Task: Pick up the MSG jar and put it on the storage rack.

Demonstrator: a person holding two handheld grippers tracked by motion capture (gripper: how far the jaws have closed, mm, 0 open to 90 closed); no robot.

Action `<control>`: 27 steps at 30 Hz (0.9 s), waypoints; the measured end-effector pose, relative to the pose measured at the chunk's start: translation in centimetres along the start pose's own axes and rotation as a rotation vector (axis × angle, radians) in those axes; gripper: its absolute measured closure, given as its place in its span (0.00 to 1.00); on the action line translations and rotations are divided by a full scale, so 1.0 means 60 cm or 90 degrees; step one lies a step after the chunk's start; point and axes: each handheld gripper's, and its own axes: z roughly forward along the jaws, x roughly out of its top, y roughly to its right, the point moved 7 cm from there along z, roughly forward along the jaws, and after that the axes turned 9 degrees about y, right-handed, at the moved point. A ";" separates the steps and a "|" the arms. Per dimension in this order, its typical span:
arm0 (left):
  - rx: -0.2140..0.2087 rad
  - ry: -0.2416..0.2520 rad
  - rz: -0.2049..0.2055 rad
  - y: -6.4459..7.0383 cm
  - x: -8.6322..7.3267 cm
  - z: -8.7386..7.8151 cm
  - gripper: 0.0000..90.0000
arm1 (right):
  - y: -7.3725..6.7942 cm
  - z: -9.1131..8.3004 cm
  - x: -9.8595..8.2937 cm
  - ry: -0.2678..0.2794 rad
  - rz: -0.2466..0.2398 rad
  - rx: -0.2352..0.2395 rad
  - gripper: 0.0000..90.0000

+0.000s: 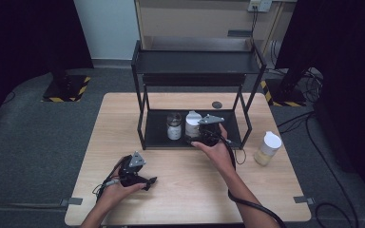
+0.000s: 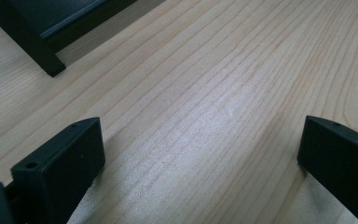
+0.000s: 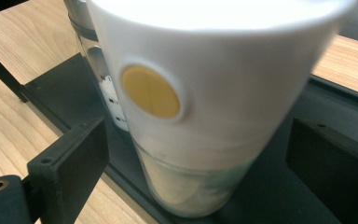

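A container with a tall white lid (image 3: 214, 84) and a round yellow mark stands on the lower shelf of a black rack (image 1: 157, 135). My right gripper (image 3: 198, 140) is open around it, a black jaw on each side with a gap to each. In the high view the container (image 1: 192, 122) sits just beyond the right gripper (image 1: 198, 137). To its left on the shelf is a glass jar (image 1: 174, 126) with a dark lid, also the jar (image 3: 100, 70) behind the container. My left gripper (image 1: 150, 181) lies open near the table's front, its jaws (image 2: 200, 130) over bare wood.
A second white-lidded jar (image 1: 267, 148) with pale yellow contents stands on the table right of the rack. The rack's upper shelf (image 1: 197, 61) overhangs the lower one. A rack foot (image 2: 51, 65) lies ahead of the left gripper. A small dark disc (image 1: 216, 104) lies behind the rack.
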 end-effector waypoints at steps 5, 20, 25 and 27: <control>0.000 0.000 0.000 0.000 0.000 0.000 0.00 | 0.005 -0.009 -0.003 0.000 0.004 -0.002 0.07; 0.000 0.000 0.000 0.000 0.000 0.000 0.00 | 0.001 -0.058 -0.034 0.002 0.009 0.016 0.07; 0.000 0.000 0.000 0.000 0.000 0.000 0.00 | 0.000 -0.082 -0.053 0.004 0.001 0.030 0.06; 0.000 0.000 0.000 0.000 0.000 0.000 0.00 | -0.004 -0.092 -0.059 0.001 -0.009 0.037 0.06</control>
